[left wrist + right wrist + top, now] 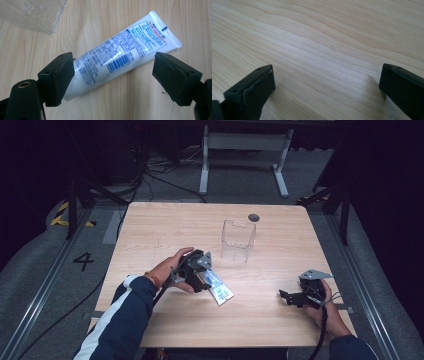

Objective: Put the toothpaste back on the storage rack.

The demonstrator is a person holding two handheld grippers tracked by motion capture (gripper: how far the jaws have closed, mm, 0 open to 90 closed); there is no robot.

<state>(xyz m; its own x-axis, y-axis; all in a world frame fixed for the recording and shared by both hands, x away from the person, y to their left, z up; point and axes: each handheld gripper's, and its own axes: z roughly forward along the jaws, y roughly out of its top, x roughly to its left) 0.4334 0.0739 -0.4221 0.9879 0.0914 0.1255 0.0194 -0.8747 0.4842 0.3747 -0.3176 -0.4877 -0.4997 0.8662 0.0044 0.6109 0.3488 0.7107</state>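
Note:
A white tube with blue print [120, 56] lies flat on the wooden table [165, 227], its crimped end pointing away from the camera in the left gripper view. My left gripper [113, 75] is open and straddles the tube, with the left pad [61, 75] close to its lower end and the right pad [175, 75] clear of it. In the high view the left gripper [205, 279] covers part of the tube [218, 288] near the table's middle. My right gripper [287, 296] rests open at the front right, over bare wood [324, 57].
A clear plastic box [238, 240] stands upright beyond the tube, and its corner [32, 15] appears at the top left of the left gripper view. A round grey grommet [254, 217] sits in the table's far side. Metal frame legs stand behind the table.

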